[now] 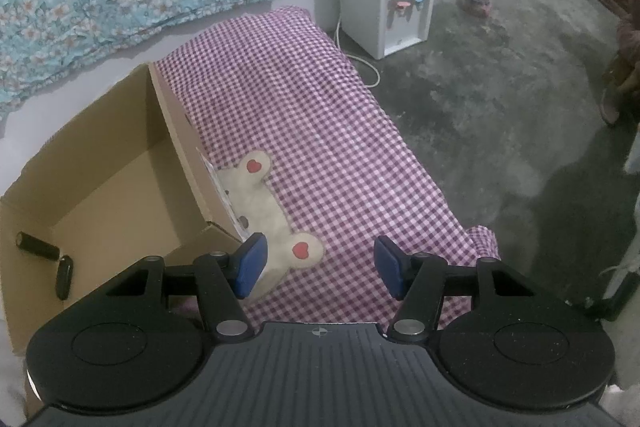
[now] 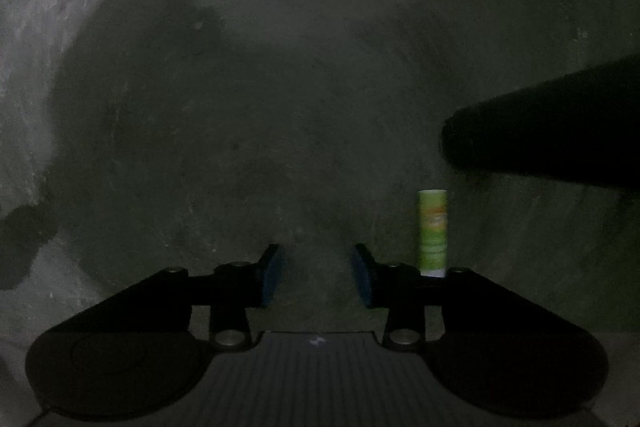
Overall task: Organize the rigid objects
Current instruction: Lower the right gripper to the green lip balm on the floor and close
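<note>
We hold the left gripper (image 1: 320,267) tilted down over a bed in purple check cloth (image 1: 320,131). Its blue pads (image 1: 252,263) stand well apart with nothing between them; only the cloth and a cream bear patch (image 1: 260,211) with red hearts show below.

Left of the bed sits an open cardboard box (image 1: 120,163), its near wall touching the cloth's edge. In its lower left corner we see two black cylinders. One (image 1: 36,245) lies with its long axis running from upper left to lower right. The other (image 1: 64,277) lies nearly at right angles to it, long axis running toward the view's lower edge. Their near ends are just beside each other; whether they touch we cannot tell.

Farther off, a white water dispenser (image 1: 384,7) stands on the grey floor (image 1: 500,99) against the wall.

The right gripper (image 2: 316,277) points straight down at dim concrete floor (image 2: 280,87). Its jaws are parted, nothing between the pads.

A green tube (image 2: 432,233) lies just right of the right finger, outside the jaws. Its long axis runs straight up the view, parallel to the fingers. Its lower end is hidden behind the finger's linkage.

A large dark cylinder (image 2: 552,131) comes in from the right edge, above the tube; what it is we cannot tell.
</note>
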`<act>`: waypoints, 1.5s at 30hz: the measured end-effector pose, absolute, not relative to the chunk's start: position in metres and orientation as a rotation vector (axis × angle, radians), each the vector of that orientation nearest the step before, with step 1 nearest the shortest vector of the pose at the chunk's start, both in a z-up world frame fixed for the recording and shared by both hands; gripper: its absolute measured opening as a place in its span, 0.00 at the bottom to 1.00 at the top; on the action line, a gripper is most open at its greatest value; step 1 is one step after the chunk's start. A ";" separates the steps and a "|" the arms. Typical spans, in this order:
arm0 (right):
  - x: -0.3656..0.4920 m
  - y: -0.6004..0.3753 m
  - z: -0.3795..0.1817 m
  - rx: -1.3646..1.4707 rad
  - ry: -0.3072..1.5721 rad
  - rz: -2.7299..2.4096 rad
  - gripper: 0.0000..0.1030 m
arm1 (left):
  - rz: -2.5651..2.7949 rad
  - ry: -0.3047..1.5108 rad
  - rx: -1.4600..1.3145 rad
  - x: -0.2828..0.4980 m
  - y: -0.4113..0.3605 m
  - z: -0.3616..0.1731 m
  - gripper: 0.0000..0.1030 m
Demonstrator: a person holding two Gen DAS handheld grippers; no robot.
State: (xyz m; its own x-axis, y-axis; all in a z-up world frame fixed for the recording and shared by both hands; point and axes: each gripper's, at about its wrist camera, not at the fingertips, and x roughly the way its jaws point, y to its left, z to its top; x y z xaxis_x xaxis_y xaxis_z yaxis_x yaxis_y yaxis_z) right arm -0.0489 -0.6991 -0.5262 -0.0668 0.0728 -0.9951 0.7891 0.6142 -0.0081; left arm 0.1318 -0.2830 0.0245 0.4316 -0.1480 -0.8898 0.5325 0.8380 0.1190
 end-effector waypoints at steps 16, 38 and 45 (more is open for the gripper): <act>-0.101 -0.712 -0.476 0.672 1.384 -0.940 0.42 | -0.448 1.032 0.414 0.128 -0.286 0.028 0.57; -0.162 -0.672 -0.521 0.721 1.294 -1.057 0.54 | -0.419 1.063 0.528 0.127 -0.309 0.007 0.57; -0.169 -0.600 -0.512 0.798 1.277 -1.055 0.14 | -0.419 1.047 0.524 0.120 -0.311 0.015 0.57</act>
